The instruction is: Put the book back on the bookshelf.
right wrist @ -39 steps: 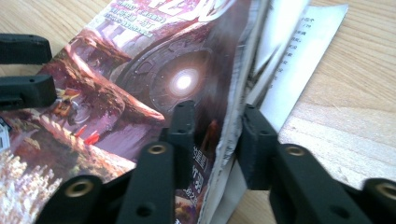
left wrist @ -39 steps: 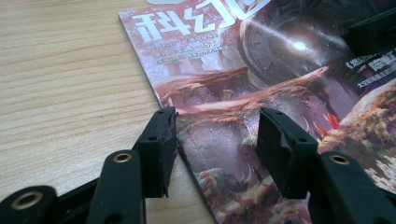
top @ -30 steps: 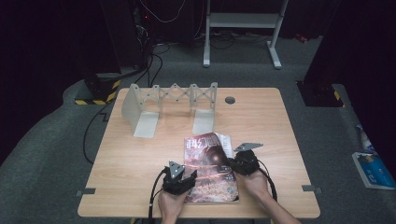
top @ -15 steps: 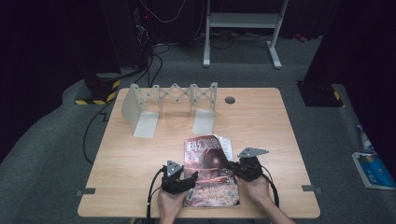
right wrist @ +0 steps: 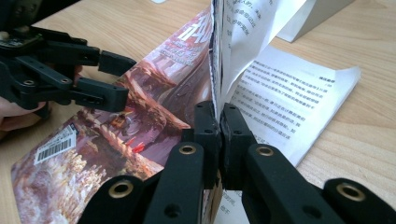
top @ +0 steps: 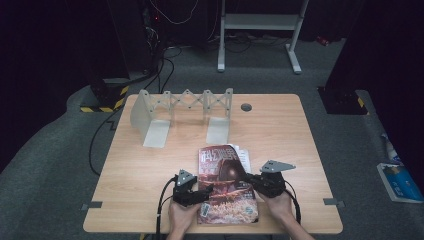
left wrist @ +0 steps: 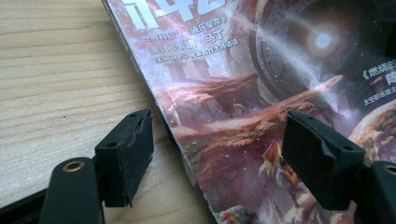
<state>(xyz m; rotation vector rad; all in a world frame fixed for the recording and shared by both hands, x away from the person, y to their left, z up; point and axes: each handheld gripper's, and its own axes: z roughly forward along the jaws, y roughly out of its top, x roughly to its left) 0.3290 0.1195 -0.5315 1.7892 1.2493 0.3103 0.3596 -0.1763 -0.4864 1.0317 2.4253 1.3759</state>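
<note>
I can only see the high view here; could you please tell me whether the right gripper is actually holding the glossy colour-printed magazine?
Observer: Yes. The right gripper is shut on the front edge of the glossy colour-printed magazine, holding the cover and a few pages upright.
Operator: Thank you. What lies under the raised sheets?
Observer: A white inner page of black printed text.
Operator: And the left gripper?
Observer: The left gripper has just been opening. Its fingers stand apart astride the magazine's edge, one over the light wooden table and the other over the cover.
</note>
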